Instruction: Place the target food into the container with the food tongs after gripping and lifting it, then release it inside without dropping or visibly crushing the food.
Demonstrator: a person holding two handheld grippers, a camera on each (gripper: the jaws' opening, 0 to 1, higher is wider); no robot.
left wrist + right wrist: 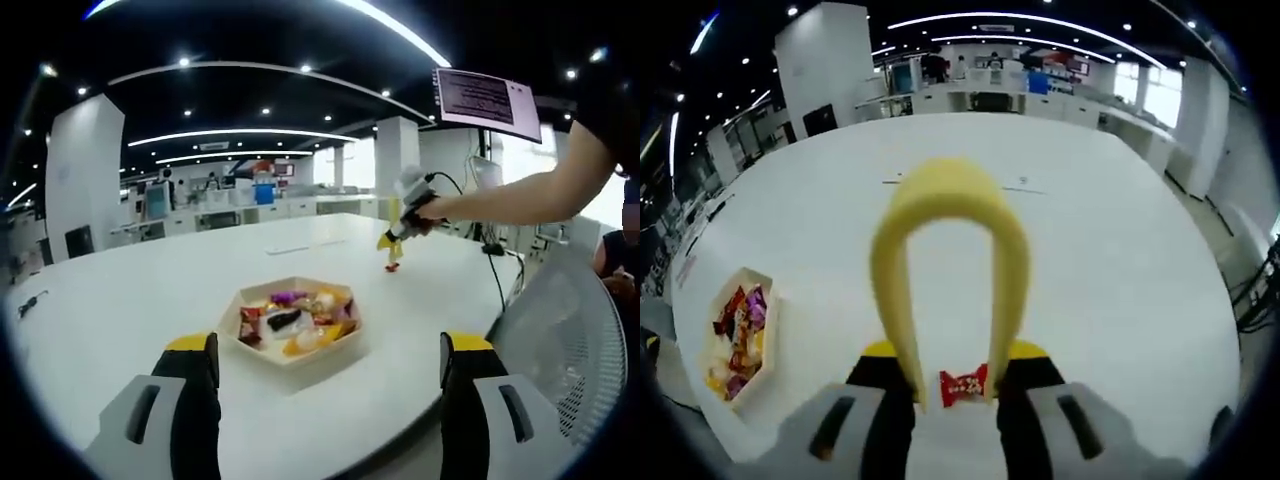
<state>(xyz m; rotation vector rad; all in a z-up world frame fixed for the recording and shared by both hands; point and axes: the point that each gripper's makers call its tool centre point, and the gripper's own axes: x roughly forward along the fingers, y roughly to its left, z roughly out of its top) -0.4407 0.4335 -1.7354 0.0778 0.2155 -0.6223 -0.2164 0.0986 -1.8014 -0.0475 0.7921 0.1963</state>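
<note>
Item, nearest the lens in the right gripper view: the right gripper (952,375), its two black, yellow-tipped jaws drawn in against the arms of the yellow food tongs (950,250), which loop upward in a tall U. Between the tong tips sits a small red wrapped candy (963,384), pinched at its sides. Whether it is lifted off the white table (1110,280) or resting on it cannot be told from this view; in the left gripper view the same red piece (392,266) appears at or just above the tabletop, below the tongs (391,238) held out by a person's arm (520,195).

Item, left gripper (330,365): jaws spread wide, nothing between them, hovering near the table edge with a mesh chair back (575,340) beside it.

Item, container (293,322): a shallow hexagonal tray, pale-walled, already holding assorted bright wrapped sweets. It stands well apart from the pinched candy; in the right gripper view it lies far off to the left (740,340).

Risks, as judged from here:
- The candy is held at the very tips of the tongs, so a slight easing of the squeeze during the long carry could let it slip onto the table.
- Over-squeezing to prevent that could flatten the wrapper or the sweet.
- The tray is already fairly full, so a release from too high could bounce the piece off the heap and over the low wall.
</note>
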